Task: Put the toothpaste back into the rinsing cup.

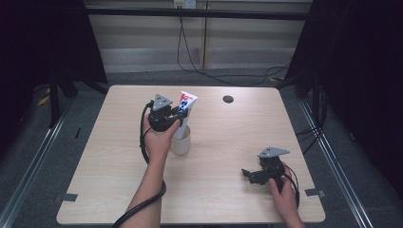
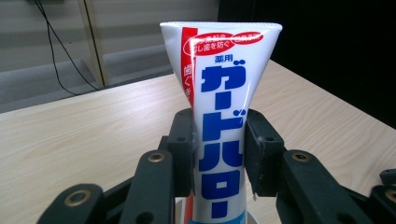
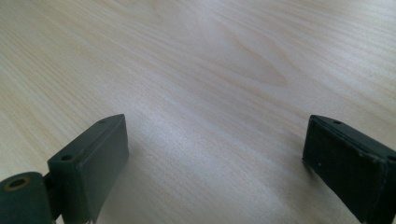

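A pale wooden counter [image 1: 214, 190] fills the middle of the room, with dark curtains to either side and a light panelled wall behind, where black cables hang down to the grey floor. A small round cable hole [image 1: 228, 99] sits near the counter's far edge.

A person's two forearms come in from the near side. The left hand [image 1: 159, 140] holds the left claw [image 1: 177, 114] up over the counter's left-centre, its grey three-cornered plate on top and its black cable looping down along the arm. That claw is clamped on a toothpaste tube [image 1: 185, 111], white with a red stripe and blue Japanese lettering; in the left gripper view the two black pads [image 2: 184, 140] press against the tube's [image 2: 219, 140] narrow body from both sides, the wide crimped end standing uppermost. The tube stands upright, its lower end down inside a small cream cup [image 1: 180, 145] that stands on the counter just beside the left hand.

Well apart, near the counter's near right corner, the right hand [image 1: 285, 197] rests the right claw [image 1: 248, 174] low over the wood. In the right gripper view its claw [image 3: 215, 154] stands wide open, with bare wood grain between the jaws and nothing in its hold.
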A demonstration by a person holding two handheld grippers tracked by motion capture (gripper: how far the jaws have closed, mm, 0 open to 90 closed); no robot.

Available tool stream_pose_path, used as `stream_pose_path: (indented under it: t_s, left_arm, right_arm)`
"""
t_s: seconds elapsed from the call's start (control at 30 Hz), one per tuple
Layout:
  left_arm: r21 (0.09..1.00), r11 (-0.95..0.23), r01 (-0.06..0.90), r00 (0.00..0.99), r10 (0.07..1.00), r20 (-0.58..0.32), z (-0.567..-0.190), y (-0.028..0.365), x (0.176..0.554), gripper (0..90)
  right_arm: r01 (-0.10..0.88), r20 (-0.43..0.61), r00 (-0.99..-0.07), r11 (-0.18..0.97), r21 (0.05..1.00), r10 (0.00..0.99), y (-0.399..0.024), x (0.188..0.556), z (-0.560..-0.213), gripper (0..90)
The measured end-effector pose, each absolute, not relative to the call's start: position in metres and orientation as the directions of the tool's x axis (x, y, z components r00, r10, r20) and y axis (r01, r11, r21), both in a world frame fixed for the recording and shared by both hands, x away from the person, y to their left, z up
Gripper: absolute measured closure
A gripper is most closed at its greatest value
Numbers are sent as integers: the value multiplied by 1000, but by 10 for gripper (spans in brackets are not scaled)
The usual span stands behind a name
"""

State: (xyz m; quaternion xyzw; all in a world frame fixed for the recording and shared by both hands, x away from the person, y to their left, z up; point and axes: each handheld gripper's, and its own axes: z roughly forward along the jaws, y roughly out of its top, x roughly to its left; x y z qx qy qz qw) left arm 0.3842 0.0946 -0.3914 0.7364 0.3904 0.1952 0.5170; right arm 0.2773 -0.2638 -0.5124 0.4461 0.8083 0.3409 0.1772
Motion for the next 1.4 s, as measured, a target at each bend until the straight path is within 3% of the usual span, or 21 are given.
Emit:
stream_pose_path:
  t_s: [1.4]
  left_arm:
    - [908,-146,393,590,797,-127,-423,98,369,659]
  right_arm:
    - [601,18,-539,370,709,842,-264,277,-512,62]
